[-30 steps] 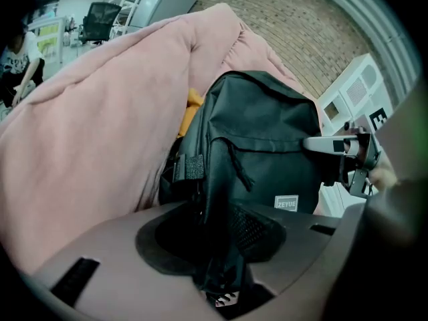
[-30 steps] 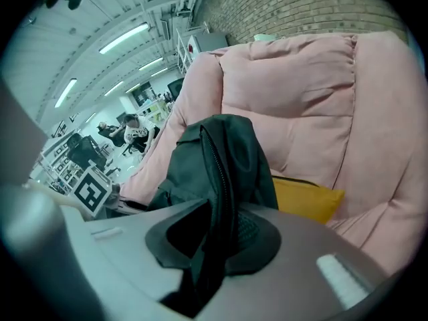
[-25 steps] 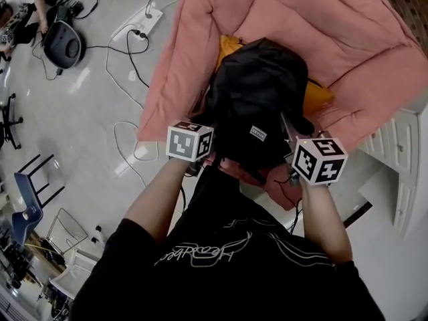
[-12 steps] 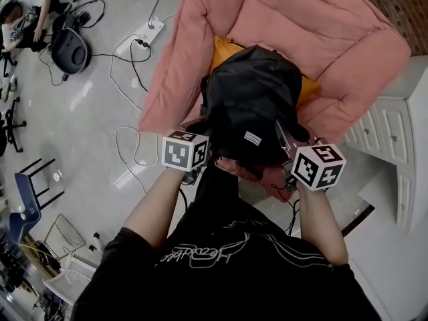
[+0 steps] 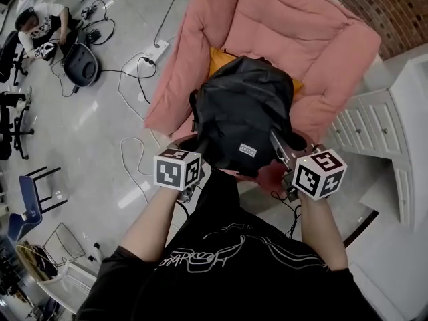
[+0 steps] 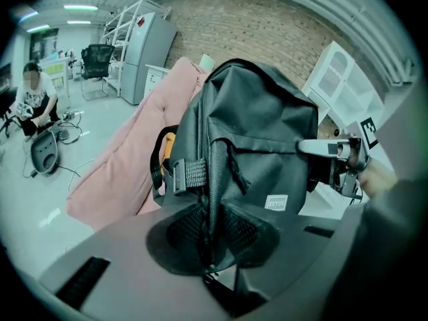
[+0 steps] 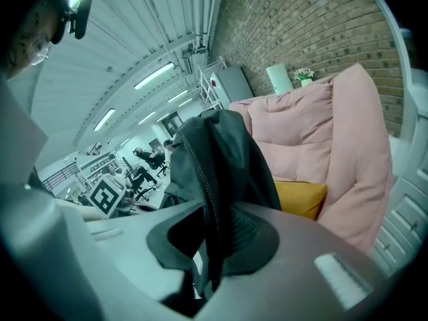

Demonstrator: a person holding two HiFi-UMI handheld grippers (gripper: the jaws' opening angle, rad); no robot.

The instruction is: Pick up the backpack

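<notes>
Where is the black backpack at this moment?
Head view, centre: the backpack hangs clamped between the left gripper and right gripper, over the seat of the pink armchair, just in front of the yellow cushion.

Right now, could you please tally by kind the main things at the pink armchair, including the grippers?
backpack: 1
pink armchair: 1
yellow cushion: 1
grippers: 2 (left gripper, right gripper)
Total: 5
</notes>
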